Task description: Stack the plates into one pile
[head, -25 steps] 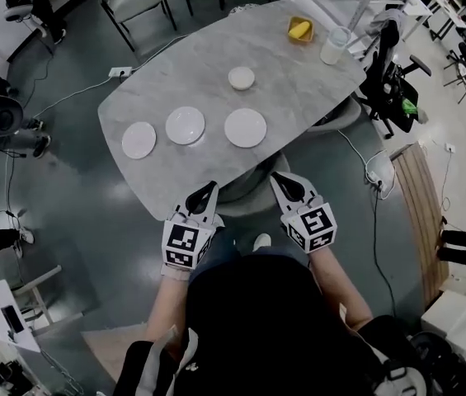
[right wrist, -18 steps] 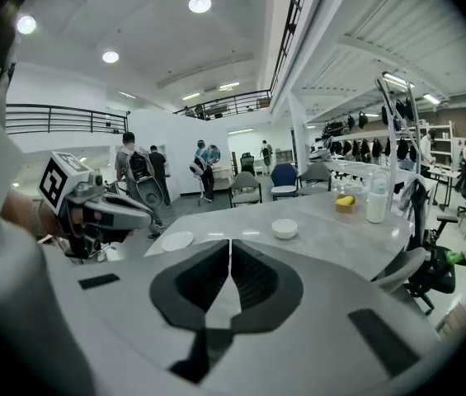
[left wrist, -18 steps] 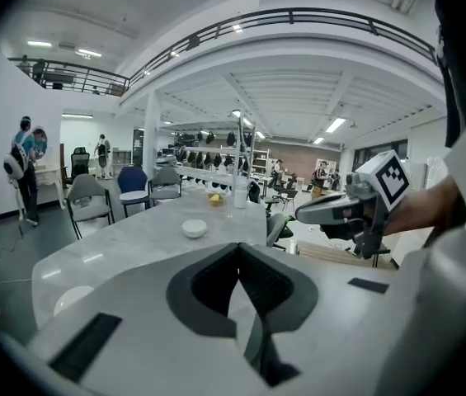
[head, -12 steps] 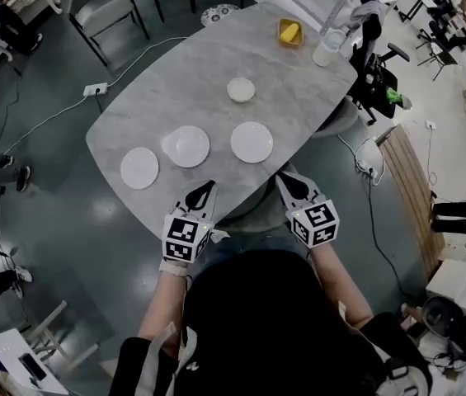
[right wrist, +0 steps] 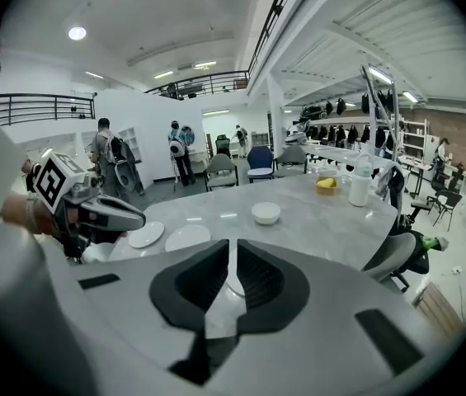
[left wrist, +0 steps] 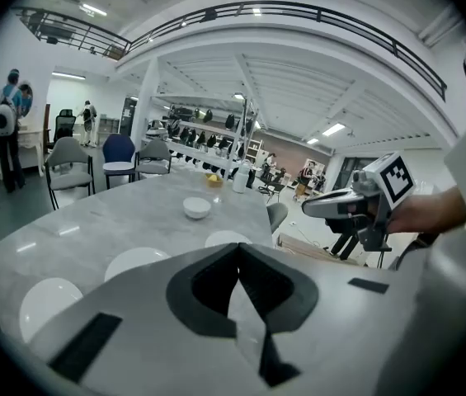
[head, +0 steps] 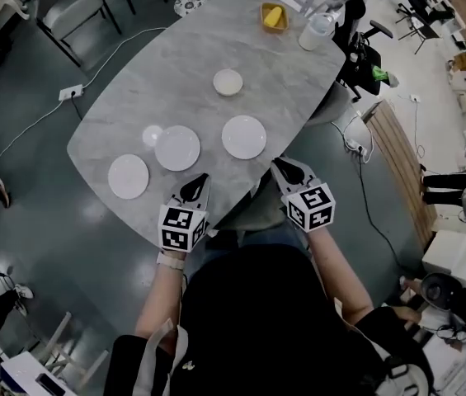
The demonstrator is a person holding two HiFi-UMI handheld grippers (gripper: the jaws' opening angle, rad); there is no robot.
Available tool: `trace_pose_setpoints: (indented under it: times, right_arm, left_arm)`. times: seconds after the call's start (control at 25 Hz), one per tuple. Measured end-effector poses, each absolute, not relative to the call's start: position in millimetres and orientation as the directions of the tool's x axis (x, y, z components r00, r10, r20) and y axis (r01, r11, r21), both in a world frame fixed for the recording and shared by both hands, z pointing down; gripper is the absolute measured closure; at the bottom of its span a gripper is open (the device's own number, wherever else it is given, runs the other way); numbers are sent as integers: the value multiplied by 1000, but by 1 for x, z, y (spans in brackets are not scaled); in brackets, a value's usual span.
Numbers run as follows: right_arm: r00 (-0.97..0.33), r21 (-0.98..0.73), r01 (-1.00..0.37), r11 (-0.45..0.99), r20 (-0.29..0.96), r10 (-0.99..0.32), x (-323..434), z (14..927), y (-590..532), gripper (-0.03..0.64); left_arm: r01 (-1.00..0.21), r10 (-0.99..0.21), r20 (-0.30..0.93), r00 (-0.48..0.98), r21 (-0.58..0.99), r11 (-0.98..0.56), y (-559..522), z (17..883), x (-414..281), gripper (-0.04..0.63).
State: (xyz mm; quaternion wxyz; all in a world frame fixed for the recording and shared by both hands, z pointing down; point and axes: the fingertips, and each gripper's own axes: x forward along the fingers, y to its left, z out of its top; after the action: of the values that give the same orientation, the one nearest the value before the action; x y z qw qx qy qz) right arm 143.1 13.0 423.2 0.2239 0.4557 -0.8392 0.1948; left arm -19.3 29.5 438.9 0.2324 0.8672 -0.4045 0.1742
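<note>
1. Head view: both grippers hung at the near edge of the table (head: 175, 73).
   - The left gripper (head: 202, 177) was closed and empty. The middle plate (head: 177, 148) lay just ahead of its tip and the left plate (head: 128, 176) off to its left.
   - The right gripper (head: 275, 163) was also closed. The right plate (head: 244, 137) lay just ahead of it and slightly left.
   - The three plates sat flat in a row running crosswise to both grippers, apart from one another, with nothing stacked yet.
   - A bowl (head: 228, 82) stood well beyond them.
   - The plates are round, so I had no long axis to line up on. I judged the right hand nearest the right plate and the left hand nearest the middle one.
2. Left gripper view: the jaws met with nothing between them.
   - The right plate (left wrist: 226, 239) showed just past the tips.
   - The middle plate (left wrist: 138, 262) lay further to the left.
   - The right gripper (left wrist: 331, 207) hung off to the right.
3. Right gripper view: the jaws were drawn together and empty, and a sliver of the right plate showed past them.
   - The other two plates lay ahead and to the left, just past the left gripper (right wrist: 134, 219).
   - The table was smooth grey marbled stone, faintly glossy.
   - Around it was a big open hall, with chairs (right wrist: 222, 170) and people standing far off.
</note>
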Motion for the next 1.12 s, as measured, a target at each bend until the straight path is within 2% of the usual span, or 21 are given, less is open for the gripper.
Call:
trace_pose_setpoints:
  times: [1.12]
  right_arm:
    - [-534,-216,-768,603,734,-419,183,582,-96,597]
  left_arm:
    - [-875,-583,652,484,374,-309,-68,573,40,586]
